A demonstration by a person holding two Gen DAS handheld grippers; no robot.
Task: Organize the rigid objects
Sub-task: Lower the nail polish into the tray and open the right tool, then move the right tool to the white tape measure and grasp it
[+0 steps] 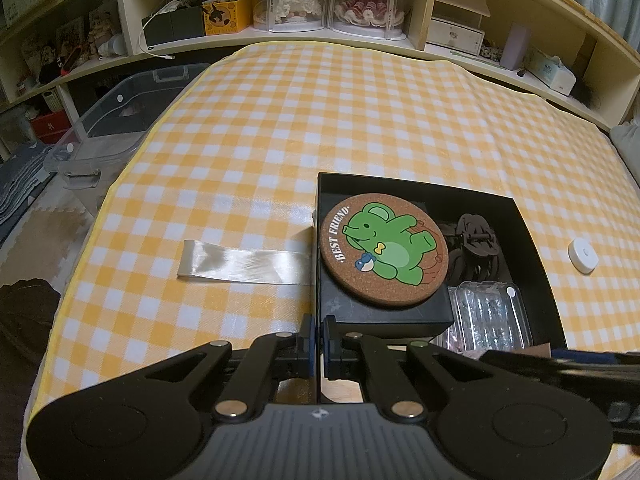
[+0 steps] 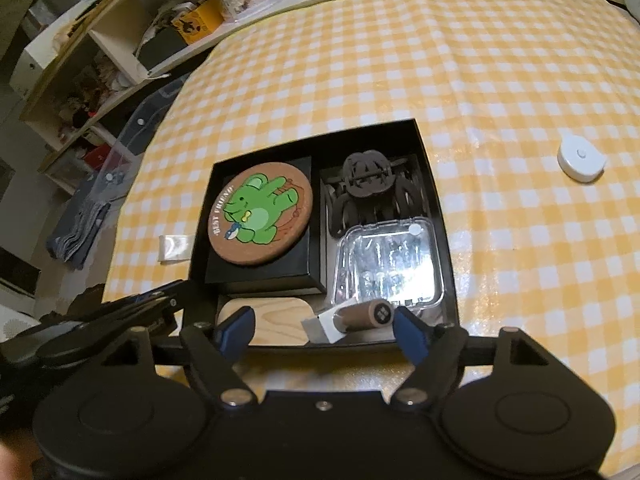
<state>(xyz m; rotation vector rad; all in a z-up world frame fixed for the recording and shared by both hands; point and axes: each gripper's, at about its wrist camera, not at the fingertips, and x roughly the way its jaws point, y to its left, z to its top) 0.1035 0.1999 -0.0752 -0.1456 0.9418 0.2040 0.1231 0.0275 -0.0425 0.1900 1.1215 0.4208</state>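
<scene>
A black open box (image 2: pixel 424 148) sits on the checked table. Inside it lie a smaller black box topped by a round cork coaster with a green bear (image 2: pixel 260 214), a dark hair claw (image 2: pixel 368 180), a clear plastic case (image 2: pixel 390 264), a wooden block (image 2: pixel 272 322) and a brown cylinder (image 2: pixel 364 316). My left gripper (image 1: pixel 319 340) is shut on the box's left wall (image 1: pixel 318 280). My right gripper (image 2: pixel 324 330) is open and empty, just above the box's near edge, with the cylinder between its fingers. A white round puck (image 2: pixel 580 160) lies on the table to the right of the box.
A cream satin ribbon (image 1: pixel 244 264) runs out from the box's left side. Shelves with dolls and boxes (image 1: pixel 320 4) line the far edge. A clear storage bin (image 1: pixel 108 120) stands on the floor at the left. The white puck also shows in the left wrist view (image 1: pixel 583 256).
</scene>
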